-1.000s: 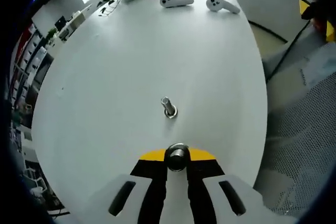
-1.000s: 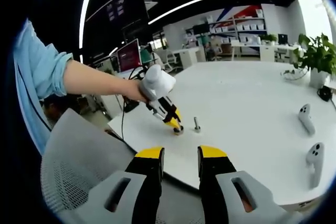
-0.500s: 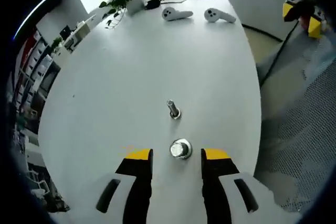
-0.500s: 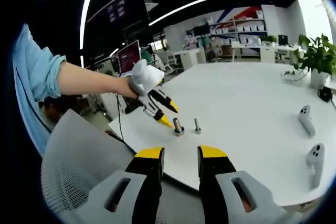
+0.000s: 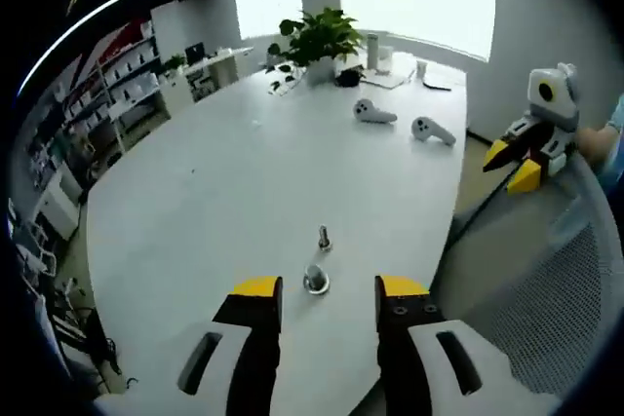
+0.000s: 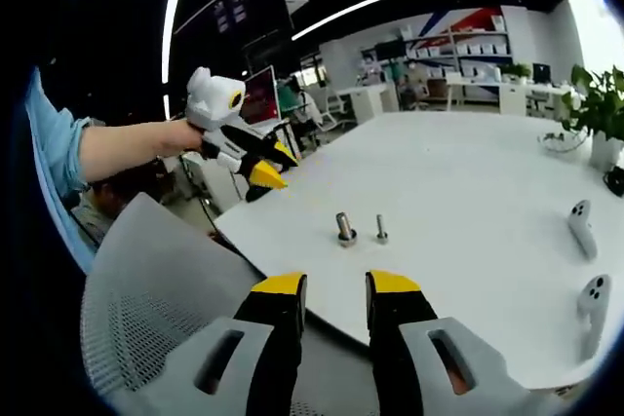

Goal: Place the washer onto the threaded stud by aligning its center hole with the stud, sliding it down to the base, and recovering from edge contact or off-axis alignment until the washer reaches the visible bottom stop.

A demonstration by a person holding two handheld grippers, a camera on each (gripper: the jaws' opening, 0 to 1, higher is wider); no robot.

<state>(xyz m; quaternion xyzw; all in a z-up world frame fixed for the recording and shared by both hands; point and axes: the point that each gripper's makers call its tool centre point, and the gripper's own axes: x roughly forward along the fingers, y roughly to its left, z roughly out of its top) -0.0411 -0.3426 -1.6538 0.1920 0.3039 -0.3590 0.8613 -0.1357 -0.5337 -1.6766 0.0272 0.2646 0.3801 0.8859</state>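
Washer [image 5: 315, 280]: seated on upright stud, straight ahead between left gripper [image 5: 319, 291] jaws, parted, empty. Bare stud [image 5: 324, 238] just beyond. Right gripper [image 6: 335, 288]: parted, empty, farther off.

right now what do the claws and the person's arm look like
Both claws are alike: the left claw and right claw have pale grey bodies with dark slots, black jaws and yellow tips. Seen from outside, the left has a white housing. The person wears a light blue sleeve.

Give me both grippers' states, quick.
Left gripper: open, holding nothing.
Right gripper: open, holding nothing.
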